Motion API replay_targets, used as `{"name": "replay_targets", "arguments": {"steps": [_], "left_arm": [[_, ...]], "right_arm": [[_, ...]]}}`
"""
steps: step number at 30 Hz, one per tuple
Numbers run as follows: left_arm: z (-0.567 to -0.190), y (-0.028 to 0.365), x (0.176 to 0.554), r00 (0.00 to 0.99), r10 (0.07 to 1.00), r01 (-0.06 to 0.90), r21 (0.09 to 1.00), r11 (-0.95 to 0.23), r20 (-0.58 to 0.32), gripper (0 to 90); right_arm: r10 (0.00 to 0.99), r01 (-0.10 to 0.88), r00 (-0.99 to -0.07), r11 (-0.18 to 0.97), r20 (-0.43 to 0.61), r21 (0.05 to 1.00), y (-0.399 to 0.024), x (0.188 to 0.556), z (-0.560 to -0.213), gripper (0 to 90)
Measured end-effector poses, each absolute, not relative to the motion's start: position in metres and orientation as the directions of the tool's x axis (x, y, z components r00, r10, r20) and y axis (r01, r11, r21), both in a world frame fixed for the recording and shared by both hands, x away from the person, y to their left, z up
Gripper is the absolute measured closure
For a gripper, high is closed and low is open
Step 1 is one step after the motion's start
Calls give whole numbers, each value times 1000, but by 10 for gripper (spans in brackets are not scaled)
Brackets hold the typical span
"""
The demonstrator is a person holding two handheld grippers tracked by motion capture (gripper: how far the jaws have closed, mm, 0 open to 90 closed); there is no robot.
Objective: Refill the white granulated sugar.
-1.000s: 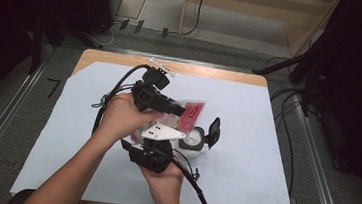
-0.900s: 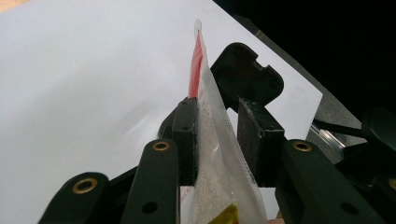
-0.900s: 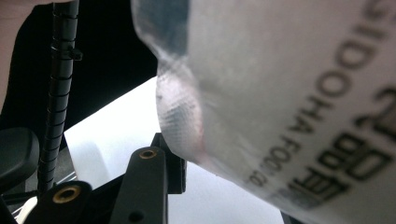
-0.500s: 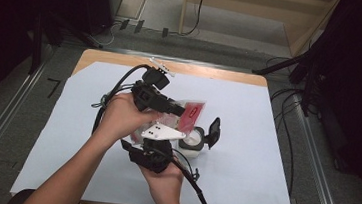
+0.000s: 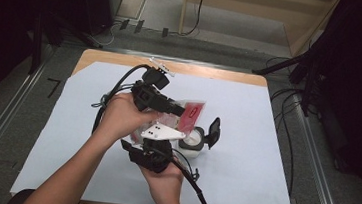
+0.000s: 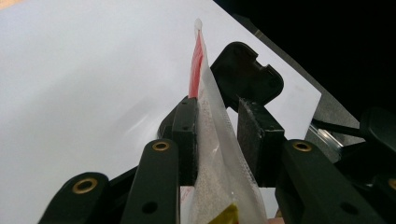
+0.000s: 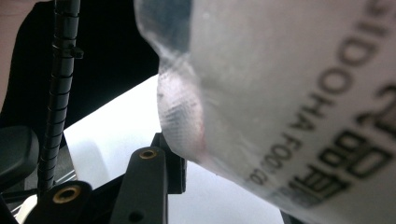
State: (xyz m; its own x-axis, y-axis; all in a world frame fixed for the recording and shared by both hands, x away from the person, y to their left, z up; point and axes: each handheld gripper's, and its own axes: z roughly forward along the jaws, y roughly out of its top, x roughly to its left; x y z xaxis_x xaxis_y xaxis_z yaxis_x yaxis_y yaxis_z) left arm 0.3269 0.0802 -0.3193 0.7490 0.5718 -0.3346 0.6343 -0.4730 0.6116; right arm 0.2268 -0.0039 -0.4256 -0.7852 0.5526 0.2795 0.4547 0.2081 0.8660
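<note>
Nothing has moved since the earlier frames; both hands sit where they were. Left gripper (image 5: pixel 180 111) holds a clear packet (image 6: pixel 212 140) of white grains with a red top, standing on edge between its jaws (one pad is flat on it, the other I can't be sure touches). The packet hangs over the middle of the bench (image 5: pixel 263 165), above a small white jar (image 5: pixel 191 142) with its black lid (image 5: pixel 214 132) flipped open. Right gripper (image 5: pixel 167 142) sits just under it; its grip I can't tell, the packet blocks its camera.
</note>
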Motion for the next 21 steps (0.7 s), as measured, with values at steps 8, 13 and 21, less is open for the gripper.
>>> {"name": "replay_targets", "arguments": {"steps": [8, 13, 21], "left_arm": [[-319, 80, 327, 748, 575, 636, 607, -476, -333, 696], [-319, 80, 327, 748, 573, 636, 609, -474, -335, 696], [-319, 81, 327, 747, 572, 637, 608, -473, -338, 698]], "right_arm": [[553, 455, -785, 207, 280, 866, -4, 226, -425, 639], [551, 455, -786, 207, 281, 866, -4, 226, -425, 639], [554, 452, -786, 211, 275, 867, -3, 225, -425, 639]]}}
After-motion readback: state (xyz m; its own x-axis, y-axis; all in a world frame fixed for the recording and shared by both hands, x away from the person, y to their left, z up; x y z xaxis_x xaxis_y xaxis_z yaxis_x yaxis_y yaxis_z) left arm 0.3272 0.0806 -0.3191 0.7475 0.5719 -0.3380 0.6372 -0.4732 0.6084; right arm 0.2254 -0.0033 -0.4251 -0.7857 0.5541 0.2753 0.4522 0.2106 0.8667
